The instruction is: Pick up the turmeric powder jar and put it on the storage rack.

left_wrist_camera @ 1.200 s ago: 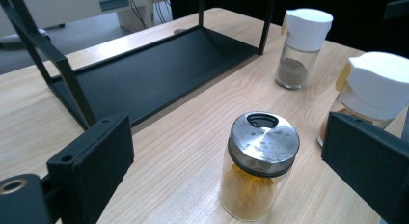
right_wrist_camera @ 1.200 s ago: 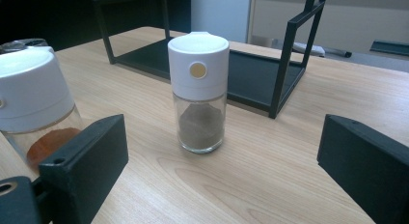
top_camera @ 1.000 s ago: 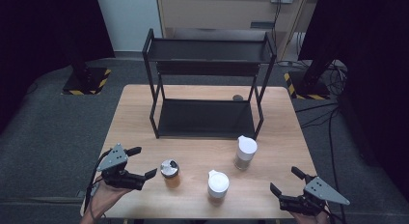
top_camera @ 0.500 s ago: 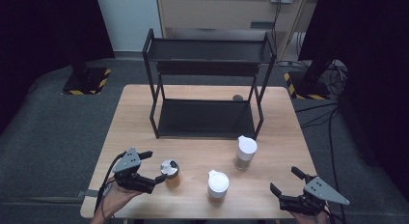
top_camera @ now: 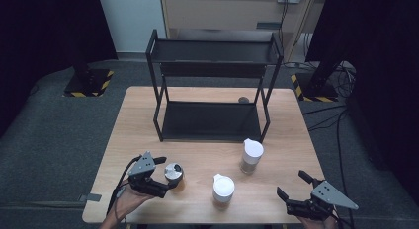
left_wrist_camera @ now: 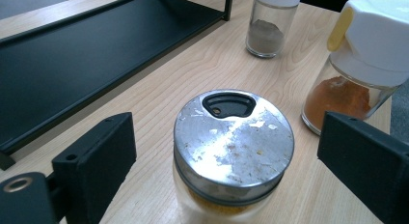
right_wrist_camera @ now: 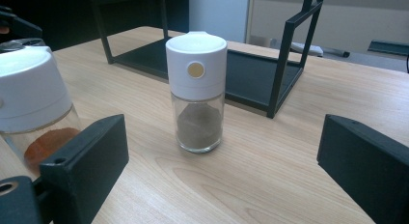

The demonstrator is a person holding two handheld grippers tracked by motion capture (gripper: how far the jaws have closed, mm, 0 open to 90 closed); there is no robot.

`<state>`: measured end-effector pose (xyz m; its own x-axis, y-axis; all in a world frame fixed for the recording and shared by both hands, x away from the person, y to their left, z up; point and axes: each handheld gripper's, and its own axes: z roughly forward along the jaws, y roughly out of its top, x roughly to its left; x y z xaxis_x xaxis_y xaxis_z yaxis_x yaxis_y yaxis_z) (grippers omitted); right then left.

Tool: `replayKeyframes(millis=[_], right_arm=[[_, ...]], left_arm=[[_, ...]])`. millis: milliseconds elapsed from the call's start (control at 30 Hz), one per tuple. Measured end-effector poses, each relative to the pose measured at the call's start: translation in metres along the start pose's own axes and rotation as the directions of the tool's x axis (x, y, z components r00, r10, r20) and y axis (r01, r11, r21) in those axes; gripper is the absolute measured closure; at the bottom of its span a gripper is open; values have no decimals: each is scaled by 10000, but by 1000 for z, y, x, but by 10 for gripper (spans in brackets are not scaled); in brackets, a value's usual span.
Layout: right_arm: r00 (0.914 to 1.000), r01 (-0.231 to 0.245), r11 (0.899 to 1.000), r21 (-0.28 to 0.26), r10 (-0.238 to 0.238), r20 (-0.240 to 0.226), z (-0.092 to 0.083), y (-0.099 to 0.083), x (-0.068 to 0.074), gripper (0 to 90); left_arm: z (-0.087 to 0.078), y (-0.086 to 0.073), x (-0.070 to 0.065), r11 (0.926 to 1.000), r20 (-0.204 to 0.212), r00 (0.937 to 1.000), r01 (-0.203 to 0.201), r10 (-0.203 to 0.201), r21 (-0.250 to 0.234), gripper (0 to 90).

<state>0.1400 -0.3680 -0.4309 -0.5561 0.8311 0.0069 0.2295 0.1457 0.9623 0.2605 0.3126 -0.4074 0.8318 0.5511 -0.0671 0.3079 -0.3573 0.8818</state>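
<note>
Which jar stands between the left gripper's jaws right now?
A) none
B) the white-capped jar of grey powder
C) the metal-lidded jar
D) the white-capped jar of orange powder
C: in the left gripper view the metal-lidded jar sits between the open jaws of the left gripper, untouched.

left claw (top_camera: 165, 173): black blocky jaws, grey three-cornered plate, black cable | right claw (top_camera: 292, 184): same build

table (top_camera: 138, 120) — wood | on it — black rack (top_camera: 212, 120), three spice jars (top_camera: 252, 156)
</note>
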Motion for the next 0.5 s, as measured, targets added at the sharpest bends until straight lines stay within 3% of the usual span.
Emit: replayKeyframes(millis=[500], right_arm=[[10000,26,10000,-7,-26,22,0,0,1,42]], left_arm=[[21,-10,10,10000,394,9992,-68,71,-64,156]])
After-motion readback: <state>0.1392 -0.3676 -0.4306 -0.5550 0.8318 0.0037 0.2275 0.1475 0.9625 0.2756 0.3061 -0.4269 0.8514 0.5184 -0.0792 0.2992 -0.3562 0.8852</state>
